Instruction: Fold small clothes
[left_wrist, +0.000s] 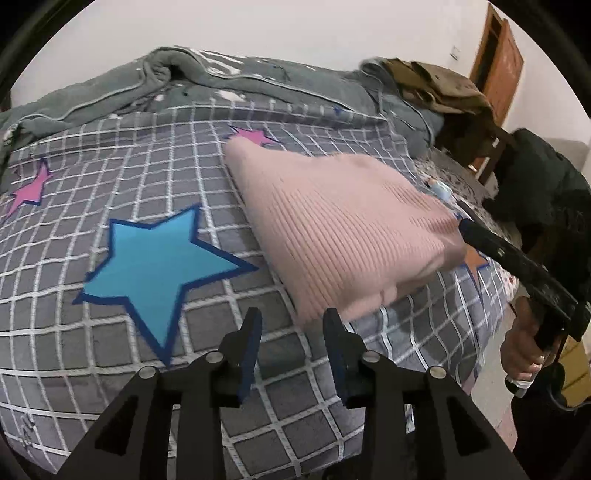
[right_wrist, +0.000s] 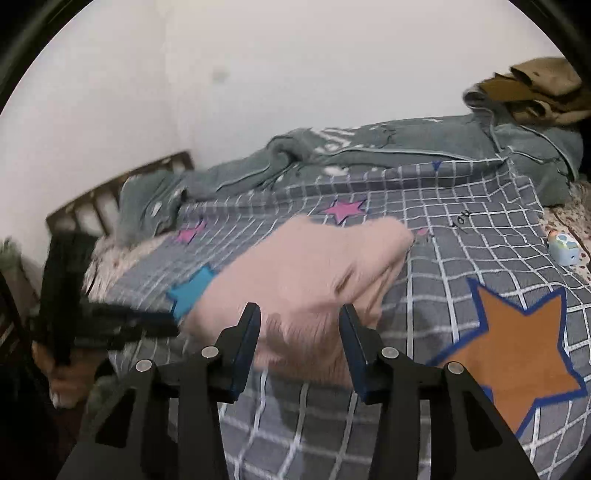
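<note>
While the pink knit top (left_wrist: 343, 236) lies folded on the checked bed cover (left_wrist: 110, 369), both the left gripper (left_wrist: 291, 325) and right gripper (right_wrist: 299, 325) are seen open and empty, so the fold is judged done and a next garment must be fetched.

Grey checked bedspread (left_wrist: 110, 347) covering bed, blue star (left_wrist: 155, 266) lying near left, orange star (right_wrist: 517, 347) showing near right. Grey-green blanket (left_wrist: 147, 85) bunching along far edge. Brown garments (left_wrist: 439, 86) piling far right. Small pale-blue toy (right_wrist: 563, 248) sitting at right edge. Wooden headboard (right_wrist: 110, 192) standing far left.
</note>
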